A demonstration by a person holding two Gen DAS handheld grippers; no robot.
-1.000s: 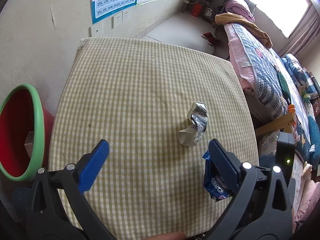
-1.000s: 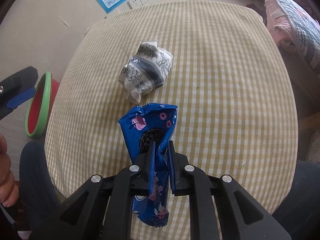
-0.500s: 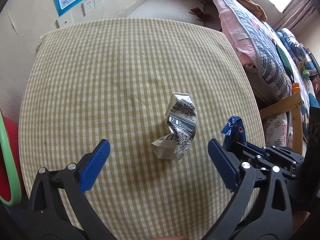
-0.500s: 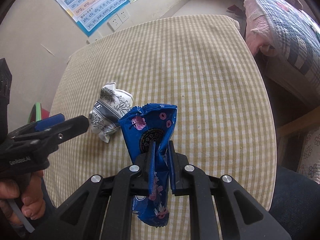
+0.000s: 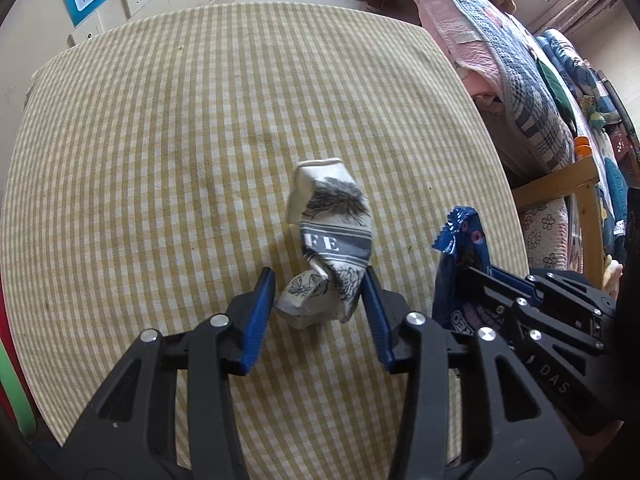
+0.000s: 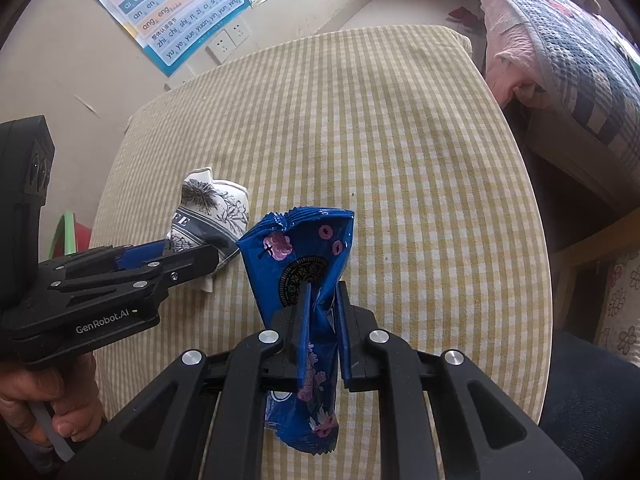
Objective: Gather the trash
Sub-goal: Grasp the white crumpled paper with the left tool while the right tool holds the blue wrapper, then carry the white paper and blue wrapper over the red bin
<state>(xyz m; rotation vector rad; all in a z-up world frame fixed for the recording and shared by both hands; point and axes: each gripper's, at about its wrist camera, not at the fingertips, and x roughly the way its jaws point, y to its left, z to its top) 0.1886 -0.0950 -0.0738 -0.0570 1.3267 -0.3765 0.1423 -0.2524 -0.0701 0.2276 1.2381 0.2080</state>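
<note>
The crumpled cup (image 5: 328, 240) lies on its side near the middle of the checked table (image 5: 180, 140), white paper with grey flower prints and a dark band bearing the letters "FE". The left gripper (image 5: 318, 300) has just been closing on it: its blue pads (image 5: 258, 316) now stand narrow, one against each side of the cup's squashed lower end, which sits between them and looks pinched (the right wrist view shows the same grip from the side, with the cup's far end sticking out past the fingers). Just right of the cup, the right gripper (image 6: 322, 308) is clamped tight on a blue wrapper (image 6: 304, 256), whose open, crimped top stands above the pads while its tail hangs below them, clear of the cloth. A hand (image 6: 44, 404) grasps the left gripper's handle at the table's near left edge. Left of the cup, past the table's edge, a sliver of a red bin (image 6: 70, 236) with a green rim shows on the floor. Beyond the cup, a chart (image 6: 180, 4) and wall sockets hang on the wall; to the cup's right, a bed (image 5: 520, 80) with a plaid quilt runs along the table.
</note>
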